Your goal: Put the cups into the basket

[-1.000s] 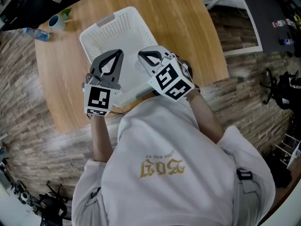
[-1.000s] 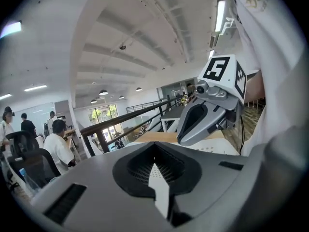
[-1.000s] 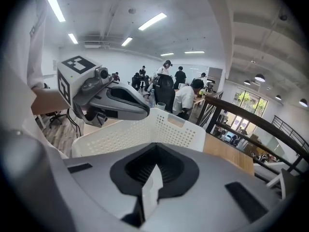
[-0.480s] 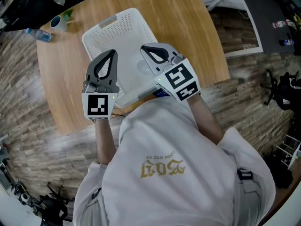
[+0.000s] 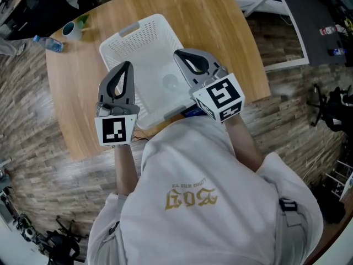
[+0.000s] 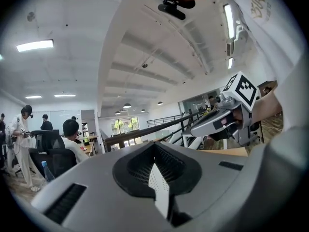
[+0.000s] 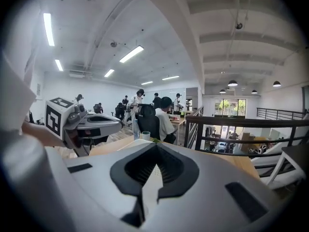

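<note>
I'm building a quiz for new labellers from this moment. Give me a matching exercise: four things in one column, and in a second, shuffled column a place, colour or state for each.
Things
1. white perforated plastic basket
2. small white cup with a green rim
3. clear plastic bottle
4. left gripper

Place, colour or state
A. jaws together, holding nothing
B. capped in blue, at the table's left edge
C. near the centre of the round wooden table
D. open mouth up, outside the basket

Pairs: 1-C, 2-D, 3-B, 4-A
</note>
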A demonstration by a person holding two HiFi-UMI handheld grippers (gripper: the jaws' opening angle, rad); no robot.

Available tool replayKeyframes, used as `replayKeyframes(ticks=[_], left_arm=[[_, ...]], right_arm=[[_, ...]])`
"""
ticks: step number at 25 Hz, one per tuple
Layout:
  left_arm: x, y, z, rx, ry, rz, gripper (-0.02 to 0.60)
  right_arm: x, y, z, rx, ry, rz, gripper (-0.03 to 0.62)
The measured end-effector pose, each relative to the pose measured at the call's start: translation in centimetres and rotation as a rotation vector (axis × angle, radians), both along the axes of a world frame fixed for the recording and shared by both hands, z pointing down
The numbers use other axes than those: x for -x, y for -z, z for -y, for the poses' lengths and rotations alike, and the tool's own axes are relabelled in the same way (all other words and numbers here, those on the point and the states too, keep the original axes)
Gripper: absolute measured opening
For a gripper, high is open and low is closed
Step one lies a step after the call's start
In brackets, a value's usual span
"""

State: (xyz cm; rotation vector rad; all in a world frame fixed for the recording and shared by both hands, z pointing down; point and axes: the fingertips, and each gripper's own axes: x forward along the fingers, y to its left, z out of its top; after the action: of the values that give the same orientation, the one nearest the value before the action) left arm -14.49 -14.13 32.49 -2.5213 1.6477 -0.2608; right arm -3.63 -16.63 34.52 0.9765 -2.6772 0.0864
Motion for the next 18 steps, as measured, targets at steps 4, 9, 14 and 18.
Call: replayKeyframes(ticks=[4, 9, 14, 18], left_arm=[[0.0, 0.5, -0.1, -0.014, -0.001, -0.001, 0.005], [0.0, 0.8, -0.2, -0.033, 0.020, -0.013, 0.005], [0.3, 0.8, -0.1, -0.026, 0.028, -0.021, 0.005], [0.3, 0.6, 0.0, -0.018, 0.021, -0.020, 0.005]], right_arm=[[0.2, 1.7, -0.4, 0.005, 0.001, 0.101, 0.009], [-0.1, 2.2, -0.3, -0.005, -0.016, 0.120, 0.009], [-0.6, 1.7, 0.3, 0.005, -0.039, 0.106, 0.009], [-0.7, 1.7, 0.5, 0.012, -0.045, 0.106, 0.009]])
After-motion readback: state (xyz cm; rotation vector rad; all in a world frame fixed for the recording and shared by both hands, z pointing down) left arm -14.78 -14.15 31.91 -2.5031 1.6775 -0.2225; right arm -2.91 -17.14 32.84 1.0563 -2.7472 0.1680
